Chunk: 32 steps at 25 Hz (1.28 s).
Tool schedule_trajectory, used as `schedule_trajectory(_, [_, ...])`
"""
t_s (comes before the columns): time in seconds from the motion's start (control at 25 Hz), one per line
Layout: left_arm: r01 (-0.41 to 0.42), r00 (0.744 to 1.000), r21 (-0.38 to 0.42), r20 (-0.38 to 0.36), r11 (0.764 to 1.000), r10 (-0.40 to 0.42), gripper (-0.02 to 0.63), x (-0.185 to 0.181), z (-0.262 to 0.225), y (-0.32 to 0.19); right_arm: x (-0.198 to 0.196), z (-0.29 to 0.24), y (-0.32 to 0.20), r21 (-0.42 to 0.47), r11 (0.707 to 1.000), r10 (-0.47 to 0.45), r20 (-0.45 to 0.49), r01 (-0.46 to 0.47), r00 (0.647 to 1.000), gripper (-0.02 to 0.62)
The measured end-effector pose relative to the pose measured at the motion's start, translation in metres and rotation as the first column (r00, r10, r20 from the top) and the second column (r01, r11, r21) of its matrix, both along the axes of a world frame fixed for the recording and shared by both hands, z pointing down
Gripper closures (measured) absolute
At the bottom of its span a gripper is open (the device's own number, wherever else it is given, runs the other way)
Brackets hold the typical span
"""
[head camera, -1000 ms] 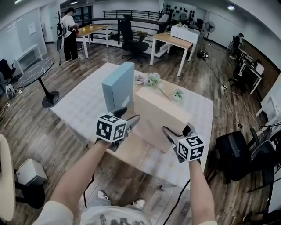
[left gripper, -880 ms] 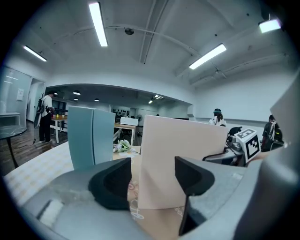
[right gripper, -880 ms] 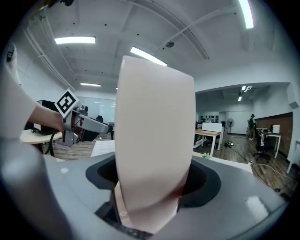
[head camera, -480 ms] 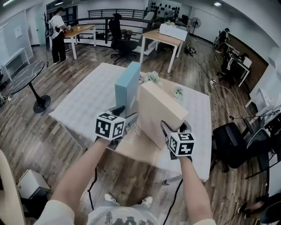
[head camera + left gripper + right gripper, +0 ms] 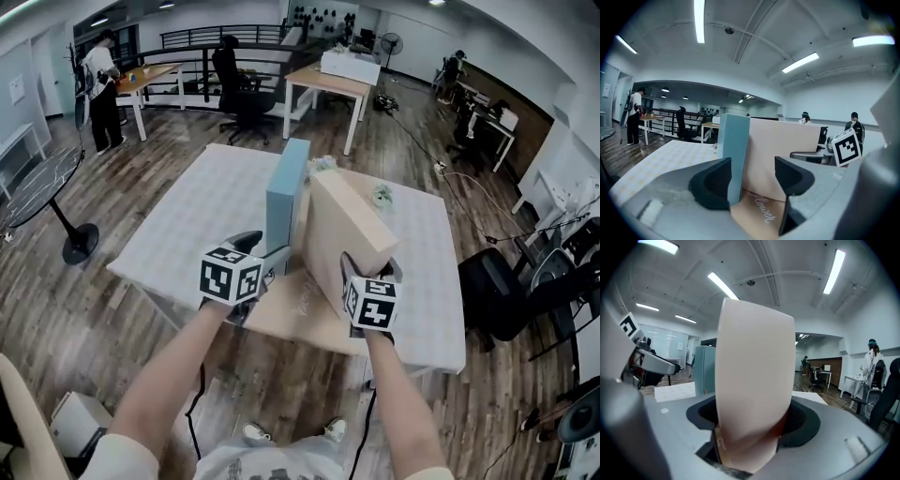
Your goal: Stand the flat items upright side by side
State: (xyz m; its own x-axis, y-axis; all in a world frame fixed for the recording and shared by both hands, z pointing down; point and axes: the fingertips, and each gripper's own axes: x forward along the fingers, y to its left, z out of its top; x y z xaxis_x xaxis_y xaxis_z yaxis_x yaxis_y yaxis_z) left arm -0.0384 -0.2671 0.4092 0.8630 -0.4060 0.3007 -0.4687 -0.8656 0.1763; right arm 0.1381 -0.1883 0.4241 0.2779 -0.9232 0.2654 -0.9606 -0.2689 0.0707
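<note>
Beige box (image 5: 352, 230) swung beside blue box (image 5: 286, 192), clamped in right tool (image 5: 368, 268), left tool (image 5: 265, 248) spread

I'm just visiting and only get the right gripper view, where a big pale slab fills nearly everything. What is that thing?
Observer: The head view shows a flat beige box, clamped at its near end by the right gripper.
Operator: And the blue sliver at my left?
Observer: A blue box standing on edge. Its near edge sits inside the left gripper, whose jaws are apart: close against one, clear of the other.
Operator: So are the two side by side?
Observer: Not quite. From above, their far ends are close together but their near ends spread apart.
</note>
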Motion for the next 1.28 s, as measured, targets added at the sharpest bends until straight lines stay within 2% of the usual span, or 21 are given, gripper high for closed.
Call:
schedule_trajectory(0.36, [-0.043, 0.999, 0.008, 0.008, 0.999, 0.042, 0.308, -0.014, 0.005, -0.017, -0.020, 0.004, -0.027, 0.028, 0.991, 0.133, -0.020, -0.132, 0.991, 0.242])
schedule_trajectory(0.96, [-0.050, 0.998, 0.007, 0.035, 0.999, 0.050, 0.308, -0.002, 0.019, -0.058, -0.009, 0.005, -0.090, 0.067, 0.975, 0.215, -0.029, -0.213, 0.976, 0.244])
schedule_trajectory(1.28, [-0.078, 0.995, 0.014, 0.058, 0.997, 0.077, 0.308, 0.009, 0.020, -0.070, -0.008, 0.004, -0.115, 0.073, 0.966, 0.250, 0.001, -0.249, 0.968, 0.244])
